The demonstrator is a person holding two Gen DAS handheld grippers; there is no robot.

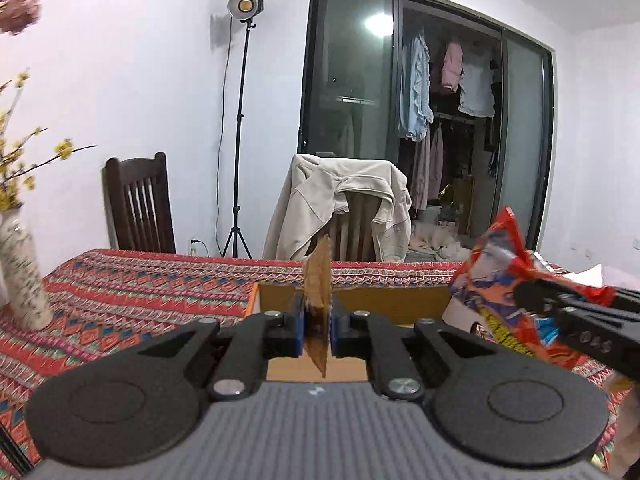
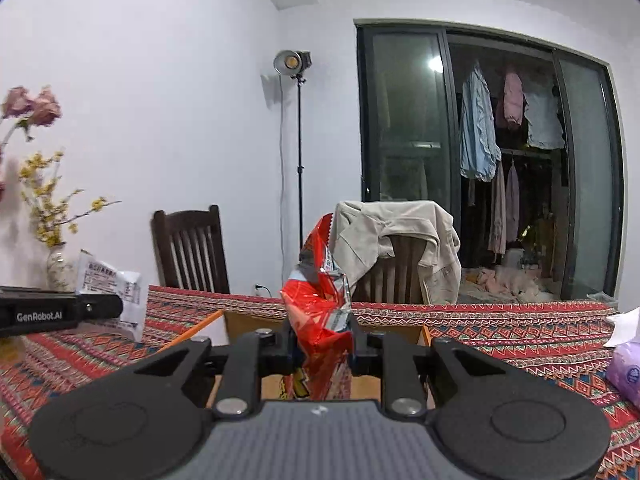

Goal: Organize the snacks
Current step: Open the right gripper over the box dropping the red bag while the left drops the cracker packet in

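Note:
My left gripper is shut on a flat snack packet, which stands upright and shows edge-on as a thin brown strip. The right wrist view has this left gripper at the left edge, and the packet shows a white printed face there. My right gripper is shut on a crumpled red snack bag that sticks up between the fingers. In the left wrist view the right gripper comes in from the right with the red bag. Both are held above an open cardboard box.
A red patterned tablecloth covers the table. A vase of yellow flowers stands at the left. A purple tissue pack lies at the right. Behind the table stand a dark wooden chair, a chair draped with a beige jacket and a light stand.

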